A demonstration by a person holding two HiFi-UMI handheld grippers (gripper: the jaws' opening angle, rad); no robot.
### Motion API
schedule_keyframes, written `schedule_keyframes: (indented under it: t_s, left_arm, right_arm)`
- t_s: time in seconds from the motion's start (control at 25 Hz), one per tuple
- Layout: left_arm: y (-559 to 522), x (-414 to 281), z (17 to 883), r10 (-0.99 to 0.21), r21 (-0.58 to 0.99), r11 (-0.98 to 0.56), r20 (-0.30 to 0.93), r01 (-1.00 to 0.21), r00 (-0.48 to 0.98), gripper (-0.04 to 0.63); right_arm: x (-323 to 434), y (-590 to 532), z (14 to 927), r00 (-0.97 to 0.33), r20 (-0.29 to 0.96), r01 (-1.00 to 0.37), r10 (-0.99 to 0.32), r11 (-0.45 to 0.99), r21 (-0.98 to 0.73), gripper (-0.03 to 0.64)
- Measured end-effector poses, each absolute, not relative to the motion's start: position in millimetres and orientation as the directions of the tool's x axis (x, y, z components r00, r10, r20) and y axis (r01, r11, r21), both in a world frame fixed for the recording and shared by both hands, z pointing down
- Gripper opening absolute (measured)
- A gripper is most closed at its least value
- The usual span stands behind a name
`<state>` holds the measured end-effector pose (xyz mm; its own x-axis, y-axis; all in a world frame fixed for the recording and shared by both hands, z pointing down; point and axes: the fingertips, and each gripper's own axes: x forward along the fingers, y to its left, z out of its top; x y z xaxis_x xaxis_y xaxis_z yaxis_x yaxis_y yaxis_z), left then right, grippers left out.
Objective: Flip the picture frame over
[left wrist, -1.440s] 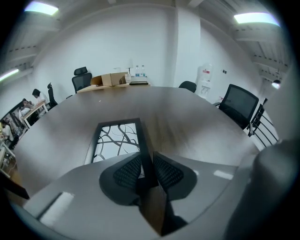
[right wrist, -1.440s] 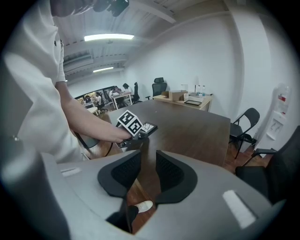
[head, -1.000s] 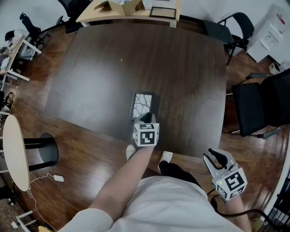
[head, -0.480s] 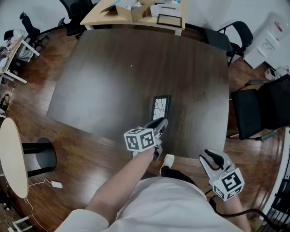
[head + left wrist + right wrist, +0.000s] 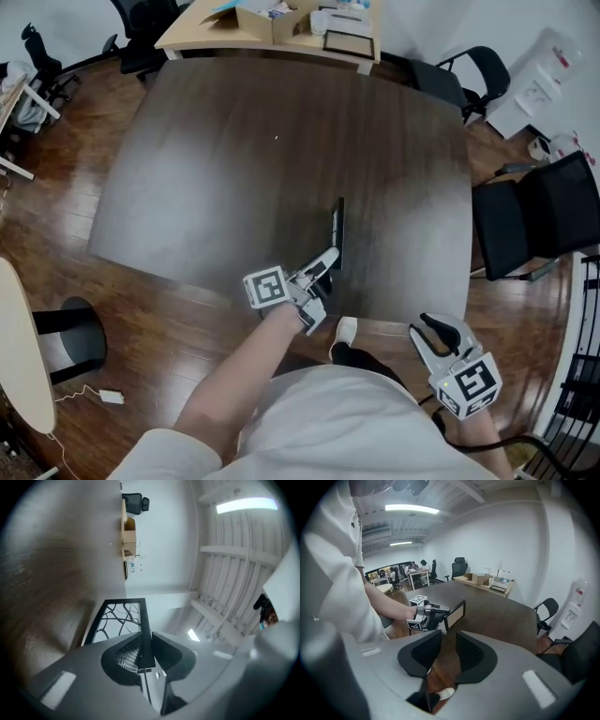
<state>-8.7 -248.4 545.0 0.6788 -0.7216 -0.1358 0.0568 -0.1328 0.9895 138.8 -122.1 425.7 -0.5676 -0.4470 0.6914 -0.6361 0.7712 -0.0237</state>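
Note:
The picture frame (image 5: pixel 337 232) is black-rimmed and stands on edge above the dark table (image 5: pixel 234 159), so the head view shows it as a thin line. In the left gripper view its white face with black branch lines (image 5: pixel 117 623) is on the left. My left gripper (image 5: pixel 328 262) is shut on the frame's near edge, and the pads (image 5: pixel 127 652) press on the rim. In the right gripper view the frame (image 5: pixel 456 612) is held up over the table's near edge. My right gripper (image 5: pixel 437 334) hangs off the table at the lower right, open with nothing between its fingers.
Black office chairs (image 5: pixel 539 216) stand to the right of the table. A light wooden desk (image 5: pixel 272 28) with boxes and another dark frame (image 5: pixel 349 42) is at the far side. A pale round table (image 5: pixel 23 366) is at the left. The person's shoe (image 5: pixel 345 329) shows below the table's near edge.
The frame went from lying tilted with its face up to standing on edge. The left gripper rolled and lifted with it. The right gripper shifted a little to the left.

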Motion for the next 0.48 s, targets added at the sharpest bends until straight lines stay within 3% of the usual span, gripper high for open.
schedule_keyframes:
  t_s: [0.16,0.48]
  left_arm:
    - [-249,-22,547,-0.715,0.978,-0.128,-0.207,0.165,0.668,0.064]
    - [-245,-41,550,-0.652,0.968,-0.153,-0.249,0.198,0.716,0.072]
  right_arm:
    - [135,-123,419,-0.527,0.707,-0.664,-0.472,0.747,0.003,0.101]
    - [117,-112,419,-0.488,0.728,-0.691,-0.482,0.723,0.016,0.101]
